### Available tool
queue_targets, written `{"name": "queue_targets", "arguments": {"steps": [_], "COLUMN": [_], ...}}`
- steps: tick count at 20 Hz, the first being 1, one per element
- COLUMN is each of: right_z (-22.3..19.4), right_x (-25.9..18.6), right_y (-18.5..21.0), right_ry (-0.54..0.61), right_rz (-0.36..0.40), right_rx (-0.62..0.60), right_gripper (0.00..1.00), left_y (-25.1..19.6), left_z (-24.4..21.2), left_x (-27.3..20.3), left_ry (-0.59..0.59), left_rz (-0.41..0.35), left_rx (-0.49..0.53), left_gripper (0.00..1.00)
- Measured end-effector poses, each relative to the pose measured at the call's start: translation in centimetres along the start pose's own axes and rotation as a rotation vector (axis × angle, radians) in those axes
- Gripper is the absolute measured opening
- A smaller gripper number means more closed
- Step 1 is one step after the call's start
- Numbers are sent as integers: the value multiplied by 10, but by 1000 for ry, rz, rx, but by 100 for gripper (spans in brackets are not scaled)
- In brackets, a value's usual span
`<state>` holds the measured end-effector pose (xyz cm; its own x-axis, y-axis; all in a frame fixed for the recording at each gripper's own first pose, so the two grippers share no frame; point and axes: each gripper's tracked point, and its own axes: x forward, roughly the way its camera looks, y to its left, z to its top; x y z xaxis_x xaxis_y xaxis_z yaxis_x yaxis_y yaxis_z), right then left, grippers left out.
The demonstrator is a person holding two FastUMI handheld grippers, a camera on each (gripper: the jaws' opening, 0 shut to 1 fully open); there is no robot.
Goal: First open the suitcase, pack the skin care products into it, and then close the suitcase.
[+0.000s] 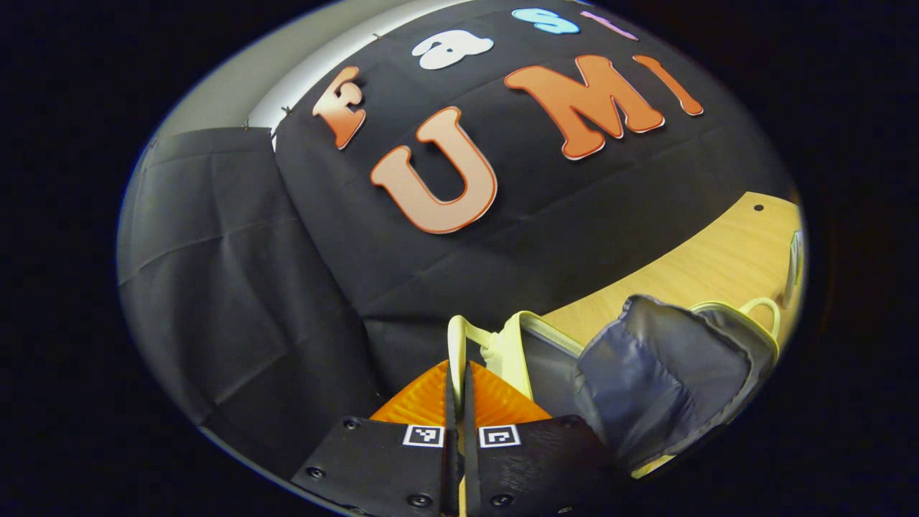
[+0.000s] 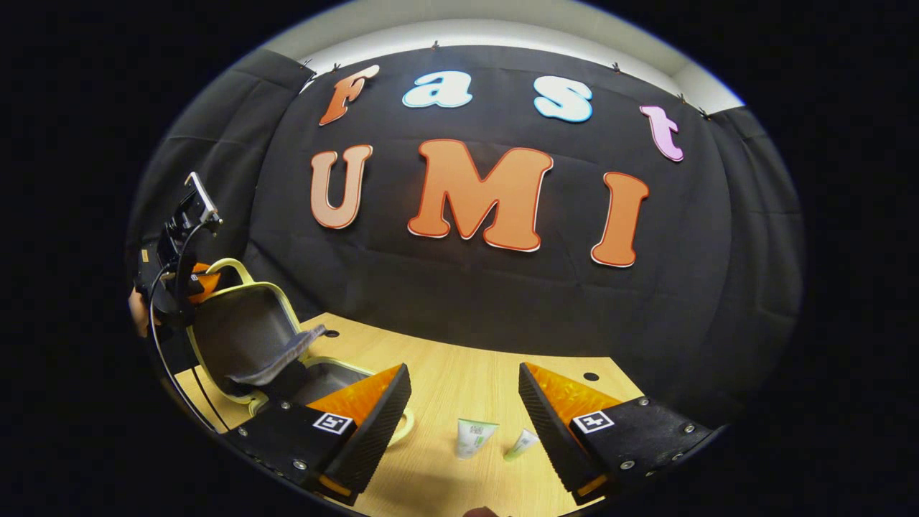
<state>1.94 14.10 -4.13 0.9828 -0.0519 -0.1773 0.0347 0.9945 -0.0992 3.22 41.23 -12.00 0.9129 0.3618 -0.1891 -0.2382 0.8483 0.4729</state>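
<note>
Booth scene: left gripper [image 1: 456, 373] raised, fingers pinched on pale yellow rim of suitcase lid [image 1: 459, 337], lid held up and tilted, grey lining [image 1: 646, 373] sagging inside. In right gripper view, suitcase [image 2: 251, 337] stands open at left end of wooden table [image 2: 459, 380], left gripper [image 2: 176, 280] at lid's top edge. Right gripper [image 2: 463, 402] hovers with jaws wide apart, holding nothing, over two small skin care tubes [image 2: 474, 436] lying on table near suitcase.

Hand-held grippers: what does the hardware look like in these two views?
Both match. The right hand-held gripper has two wedge-shaped fingers with ribbed inner faces on black bolted plates, each with a square black-and-white marker. The left hand-held gripper has the same plates and markers; in the right gripper view it trails a black cable.
</note>
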Motion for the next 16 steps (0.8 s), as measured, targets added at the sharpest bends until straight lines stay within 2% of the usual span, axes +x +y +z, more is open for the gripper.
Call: {"name": "queue_targets", "arguments": {"steps": [6, 7, 8, 12, 13, 14, 15, 16], "right_z": [1, 2, 2, 1, 1, 1, 4, 5], "right_x": [-2, -2, -3, -3, -3, -3, -2, -1], "right_y": [17, 17, 18, 13, 12, 10, 8, 6], "right_ry": [4, 5, 3, 9, 12, 11, 5, 2], "right_rz": [-15, -21, -25, -37, -39, -41, -41, -42], "right_rx": [4, 7, 11, 8, 10, 14, 19, 20], "right_gripper": [95, 95, 95, 95, 95, 95, 95, 95], "left_y": [26, 30, 31, 37, 44, 47, 46, 39], "left_z": [-82, -97, -110, -160, -162, -153, -139, -124], "left_x": [35, 36, 38, 43, 40, 45, 39, 35], "left_ry": [154, 184, 214, 318, 329, 301, 263, 239], "left_rz": [16, 34, 35, 72, 117, 129, 135, 124], "left_rx": [-55, -37, -35, -49, -30, -28, -28, -37], "left_gripper": [4, 4, 9, 13, 16, 19, 12, 20]}}
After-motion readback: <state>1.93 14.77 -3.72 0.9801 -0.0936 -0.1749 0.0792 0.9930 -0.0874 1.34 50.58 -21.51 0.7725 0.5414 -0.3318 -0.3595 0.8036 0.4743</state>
